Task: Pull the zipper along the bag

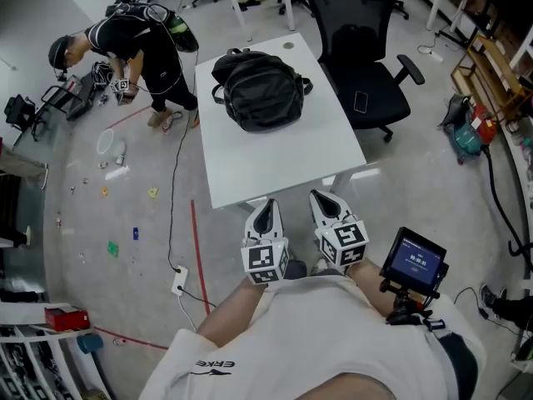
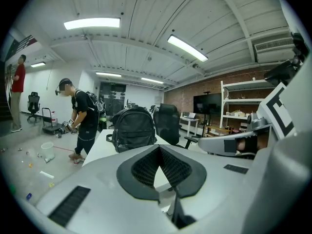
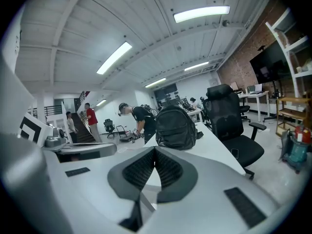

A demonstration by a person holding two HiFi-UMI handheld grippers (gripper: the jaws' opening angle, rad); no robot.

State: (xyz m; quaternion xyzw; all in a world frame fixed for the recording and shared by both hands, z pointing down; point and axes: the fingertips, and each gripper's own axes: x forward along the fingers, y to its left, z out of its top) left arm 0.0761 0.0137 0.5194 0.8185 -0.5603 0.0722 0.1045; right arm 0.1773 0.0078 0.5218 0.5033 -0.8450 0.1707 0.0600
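Note:
A black backpack lies on the far half of a white table. It also shows in the left gripper view as the backpack and in the right gripper view as the backpack, straight ahead of both. I cannot make out its zipper pull. My left gripper and right gripper hover side by side just off the table's near edge, well short of the bag. Both are shut with nothing between the pads, as the left gripper and right gripper show in their own views.
A black office chair stands at the table's right side. A person bends over gear on the floor at the far left. Small bits litter the floor there. A power strip and cable lie left of me. A small screen sits by my right arm.

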